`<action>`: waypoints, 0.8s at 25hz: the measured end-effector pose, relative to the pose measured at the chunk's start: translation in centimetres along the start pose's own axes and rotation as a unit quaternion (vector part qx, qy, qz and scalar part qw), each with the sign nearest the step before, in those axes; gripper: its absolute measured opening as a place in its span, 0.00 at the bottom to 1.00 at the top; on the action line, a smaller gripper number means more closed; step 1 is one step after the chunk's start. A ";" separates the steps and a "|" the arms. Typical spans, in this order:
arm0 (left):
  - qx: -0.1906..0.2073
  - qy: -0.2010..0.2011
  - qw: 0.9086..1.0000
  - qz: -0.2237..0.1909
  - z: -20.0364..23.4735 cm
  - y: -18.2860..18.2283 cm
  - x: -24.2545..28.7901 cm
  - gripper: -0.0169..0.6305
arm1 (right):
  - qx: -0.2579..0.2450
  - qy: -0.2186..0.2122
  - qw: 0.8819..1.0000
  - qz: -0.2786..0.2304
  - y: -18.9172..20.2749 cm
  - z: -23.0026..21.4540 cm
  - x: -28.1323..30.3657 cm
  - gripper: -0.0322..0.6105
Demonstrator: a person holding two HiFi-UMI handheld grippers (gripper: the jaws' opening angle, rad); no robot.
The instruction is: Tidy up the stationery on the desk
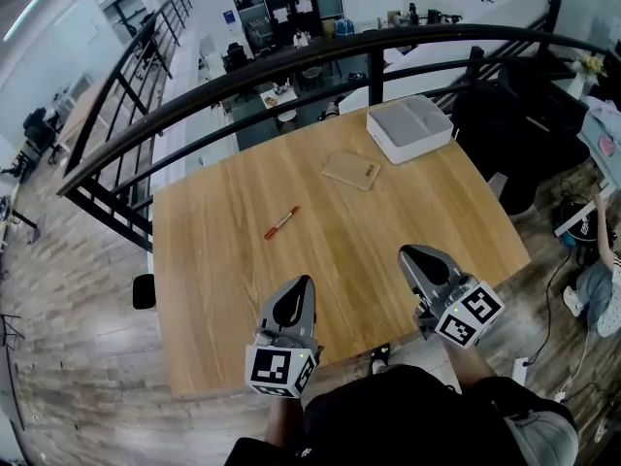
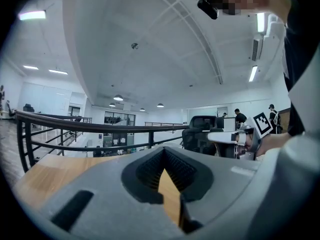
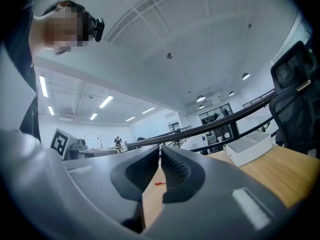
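Note:
A red pen (image 1: 281, 222) lies at a slant on the wooden desk (image 1: 223, 289), left of the middle. A flat tan notebook (image 1: 351, 170) rests further back, and a white box tray (image 1: 409, 127) stands at the far right corner. My left gripper (image 1: 303, 282) hovers over the near edge, shut and holding nothing; its tips meet in the left gripper view (image 2: 164, 150). My right gripper (image 1: 406, 252) is beside it, shut and holding nothing as well (image 3: 160, 148). Past its jaws I see the pen (image 3: 158, 183) and the tray (image 3: 248, 150).
A black curved railing (image 1: 291, 66) runs behind the desk's far edge, with an open drop to the floor below. A dark office chair (image 1: 509, 115) stands to the right of the tray. Cables and bags lie on the floor at the right.

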State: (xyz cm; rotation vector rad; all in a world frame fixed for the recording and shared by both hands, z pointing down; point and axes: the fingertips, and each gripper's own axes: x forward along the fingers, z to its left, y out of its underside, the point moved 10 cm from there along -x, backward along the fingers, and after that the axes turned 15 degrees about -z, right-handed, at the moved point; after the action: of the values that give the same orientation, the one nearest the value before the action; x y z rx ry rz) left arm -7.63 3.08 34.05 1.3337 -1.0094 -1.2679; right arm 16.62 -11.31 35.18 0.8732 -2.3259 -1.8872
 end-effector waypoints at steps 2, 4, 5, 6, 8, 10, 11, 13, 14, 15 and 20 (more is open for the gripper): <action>0.005 0.006 1.000 0.003 -0.2 0.0 1.7 0.02 | -0.004 0.002 1.000 0.001 -0.5 -1.7 0.4 0.07; 0.008 0.008 1.000 0.005 -0.2 -0.1 3.2 0.02 | -0.006 0.002 1.000 0.003 -1.0 -3.2 0.8 0.07; 0.008 0.007 1.000 0.006 -0.1 -0.1 3.9 0.02 | -0.007 0.001 1.000 0.005 -1.1 -3.9 1.2 0.07; 0.007 0.006 1.000 0.005 0.1 -0.1 4.6 0.02 | -0.009 -0.001 1.000 0.007 -1.2 -4.6 1.5 0.07; 0.009 0.004 1.000 0.005 0.5 -0.1 5.9 0.03 | -0.015 -0.006 1.000 0.011 -1.4 -5.9 2.2 0.07; 0.014 0.002 1.000 0.003 1.0 -0.2 7.2 0.03 | -0.020 -0.009 1.000 0.016 -1.5 -7.3 2.9 0.08; 0.016 0.001 1.000 0.002 1.2 -0.2 7.9 0.03 | -0.021 -0.011 1.000 0.018 -1.6 -7.9 3.3 0.08; 0.020 0.000 1.000 0.002 1.5 -0.3 9.2 0.04 | -0.024 -0.016 0.999 0.021 -1.6 -9.2 4.0 0.08; 0.022 -0.001 1.000 0.003 1.7 -0.3 9.9 0.04 | -0.026 -0.020 0.999 0.023 -1.7 -9.8 4.4 0.08; 0.025 -0.002 1.000 0.004 2.0 -0.3 10.5 0.05 | -0.028 -0.023 0.999 0.025 -1.7 -10.4 4.8 0.08; 0.039 -0.005 0.999 0.019 3.3 0.1 13.9 0.08 | -0.034 -0.037 0.998 0.033 -1.4 -13.4 6.6 0.08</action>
State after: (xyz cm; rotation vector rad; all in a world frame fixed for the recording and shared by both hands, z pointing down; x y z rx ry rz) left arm -9.49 -10.92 32.07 1.3616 -1.0954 -1.2194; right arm 16.37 -26.34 35.40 0.7239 -2.2843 -1.9918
